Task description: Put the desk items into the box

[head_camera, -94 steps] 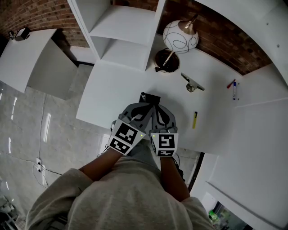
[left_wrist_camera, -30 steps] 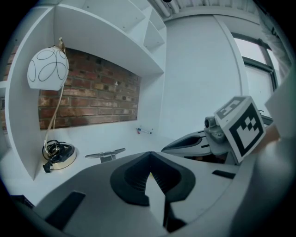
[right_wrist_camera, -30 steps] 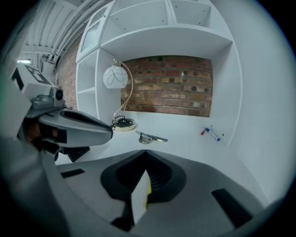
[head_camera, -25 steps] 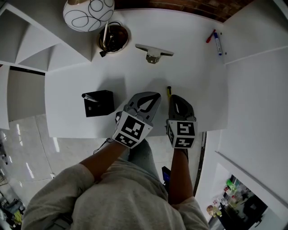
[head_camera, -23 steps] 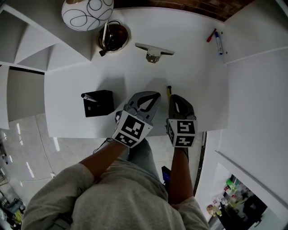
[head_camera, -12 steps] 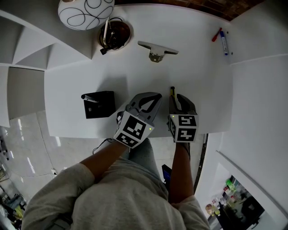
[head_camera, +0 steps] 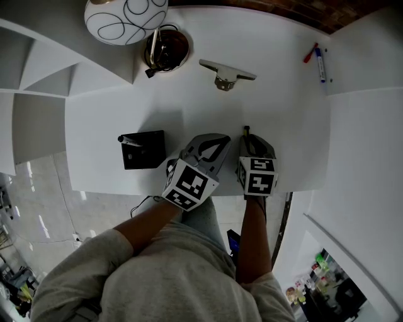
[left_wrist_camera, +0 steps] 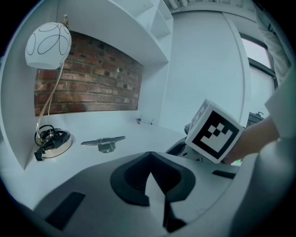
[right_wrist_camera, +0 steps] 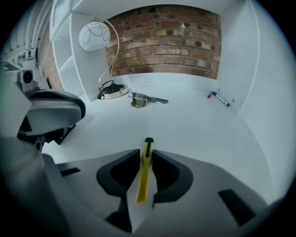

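A yellow pen (right_wrist_camera: 144, 172) with a black tip lies on the white desk, and my right gripper (right_wrist_camera: 145, 155) is shut on it, the jaws pressing its sides. In the head view only the pen's black tip (head_camera: 246, 130) shows ahead of the right gripper (head_camera: 252, 139). My left gripper (head_camera: 211, 146) hovers just to its left, shut with nothing between the jaws (left_wrist_camera: 149, 159). The black box (head_camera: 143, 149) stands near the desk's front left edge, a grey item poking out of it.
A metal clip-like tool (head_camera: 227, 70) lies at the desk's back middle. A red and a blue pen (head_camera: 318, 55) lie at the back right. A round lamp (head_camera: 126, 16) and its base (head_camera: 167, 49) with coiled cord stand back left, beside white shelves.
My right gripper has slid forward over the yellow pen and shut on it; less of the pen shows ahead of it. The left gripper has barely moved.
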A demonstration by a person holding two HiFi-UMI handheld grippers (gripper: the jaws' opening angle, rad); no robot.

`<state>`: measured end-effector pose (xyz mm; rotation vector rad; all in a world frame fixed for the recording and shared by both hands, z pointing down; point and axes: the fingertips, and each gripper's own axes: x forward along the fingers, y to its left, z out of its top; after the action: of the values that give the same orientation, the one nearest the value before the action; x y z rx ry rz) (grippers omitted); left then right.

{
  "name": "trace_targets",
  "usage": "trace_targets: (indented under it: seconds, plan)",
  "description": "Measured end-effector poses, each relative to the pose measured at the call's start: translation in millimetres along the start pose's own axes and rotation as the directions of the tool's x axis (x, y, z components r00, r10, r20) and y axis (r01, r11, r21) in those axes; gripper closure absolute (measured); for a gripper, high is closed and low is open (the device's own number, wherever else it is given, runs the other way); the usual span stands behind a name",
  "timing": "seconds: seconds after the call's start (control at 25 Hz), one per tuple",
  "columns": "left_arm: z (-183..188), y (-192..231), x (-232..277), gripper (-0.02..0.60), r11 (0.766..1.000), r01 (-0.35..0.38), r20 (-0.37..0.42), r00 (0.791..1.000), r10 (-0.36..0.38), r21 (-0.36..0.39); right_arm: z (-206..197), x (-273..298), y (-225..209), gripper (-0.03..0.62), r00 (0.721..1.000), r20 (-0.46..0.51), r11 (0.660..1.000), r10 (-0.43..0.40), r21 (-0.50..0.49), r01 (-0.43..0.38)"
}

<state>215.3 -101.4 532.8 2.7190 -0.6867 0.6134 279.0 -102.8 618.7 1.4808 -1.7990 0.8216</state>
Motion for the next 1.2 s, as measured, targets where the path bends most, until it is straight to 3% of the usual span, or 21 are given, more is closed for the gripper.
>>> trace_targets:
  seconds: [0.24, 0.72, 1.2]
  plan:
    - [0.6, -2.4, -4.6, 0.574, 1.000, 0.013, 0.002, 1.000, -0.013, 0.005, 2.6, -0.6, 1.1, 0.520, 1.000, 0.009, 0.999, 0.001, 0.034, -0.001]
    - [22.8, -8.3, -33.1, 0.575, 1.000, 0.012, 0.038, 0.999, -0.014, 0.028, 46.4, -42.1, 18.1, 0.522, 0.986, 0.160, 0.998, -0.037, 0.059, 0.028]
    - [56.4, -14.1, -74.2, 0.575, 0.998, -0.005, 0.117, 0.993, -0.003, 0.064, 87.1, -112.1, 38.4, 0.522, 0.922, 0.377, 0.994, -0.089, 0.096, 0.057]
